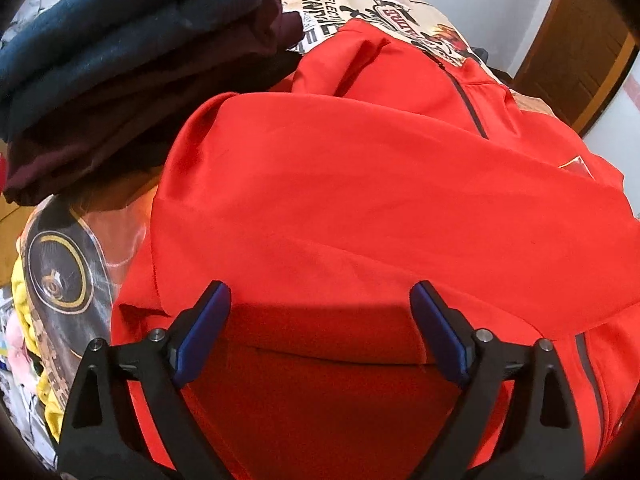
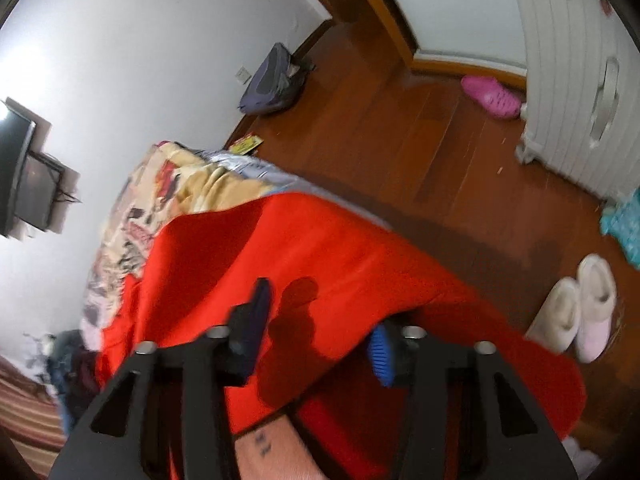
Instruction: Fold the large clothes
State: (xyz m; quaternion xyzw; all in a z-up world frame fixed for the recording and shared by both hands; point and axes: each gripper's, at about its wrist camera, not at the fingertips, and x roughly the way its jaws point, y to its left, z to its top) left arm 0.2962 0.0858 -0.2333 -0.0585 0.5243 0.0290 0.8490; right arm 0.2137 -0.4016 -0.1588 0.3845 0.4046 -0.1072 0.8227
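Observation:
A large red jacket [image 1: 360, 200] with a dark zipper [image 1: 468, 100] lies spread over a printed bedspread [image 1: 320, 12]. My left gripper [image 1: 320, 300] hangs just above its near part, jaws wide open, nothing between the blue pads [image 1: 204, 332]. In the right wrist view the jacket [image 2: 320, 248] drapes over the bed's edge. My right gripper [image 2: 320, 320] straddles a fold of it: one finger [image 2: 260, 308] stands above the cloth and casts a shadow on it, and the other blue pad [image 2: 382, 356] is partly tucked under the hem. The jaws stand apart and do not pinch the cloth.
A stack of folded dark clothes [image 1: 100, 60] lies at the jacket's far left. A person's forearm [image 2: 276, 456] shows under the right gripper. Pale slippers [image 2: 576, 312], a pink shoe [image 2: 492, 96] and a dark bag [image 2: 272, 80] are on the wooden floor beside a white cabinet [image 2: 580, 80].

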